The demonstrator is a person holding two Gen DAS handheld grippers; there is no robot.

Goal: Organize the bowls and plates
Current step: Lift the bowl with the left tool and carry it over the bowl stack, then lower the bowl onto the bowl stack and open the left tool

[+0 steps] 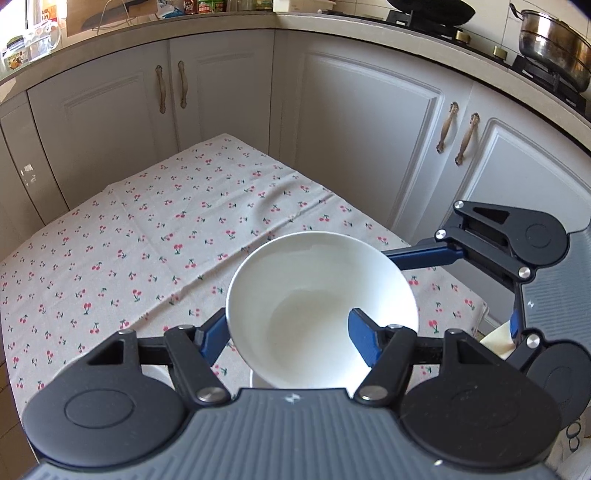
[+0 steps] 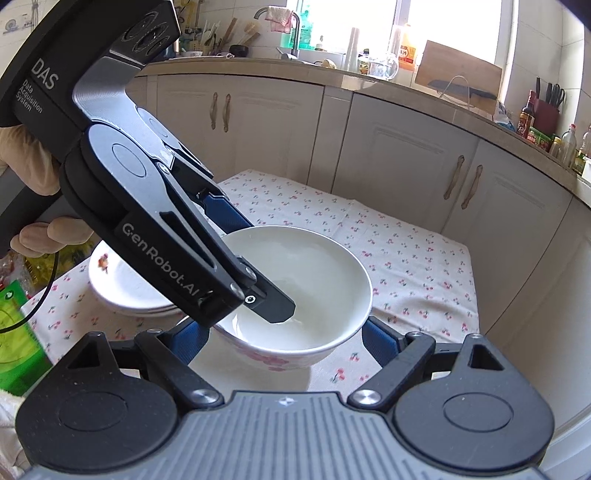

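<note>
Left wrist: bowl (image 1: pixel 321 306) tilted in left claw (image 1: pixel 291 332)

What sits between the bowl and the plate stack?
The left tongs, clamped on the bowl rim facing the plate stack, one finger inside; the right wrist view shows it.

- A home kitchen: cream cabinets (image 1: pixel 354 122) under a curved bench (image 2: pixel 406 92).
- Tap (image 2: pixel 291 22), steel pot (image 1: pixel 554 48), sauce bottles (image 2: pixel 526 114), cherry-print tablecloth (image 1: pixel 147 236).
</note>
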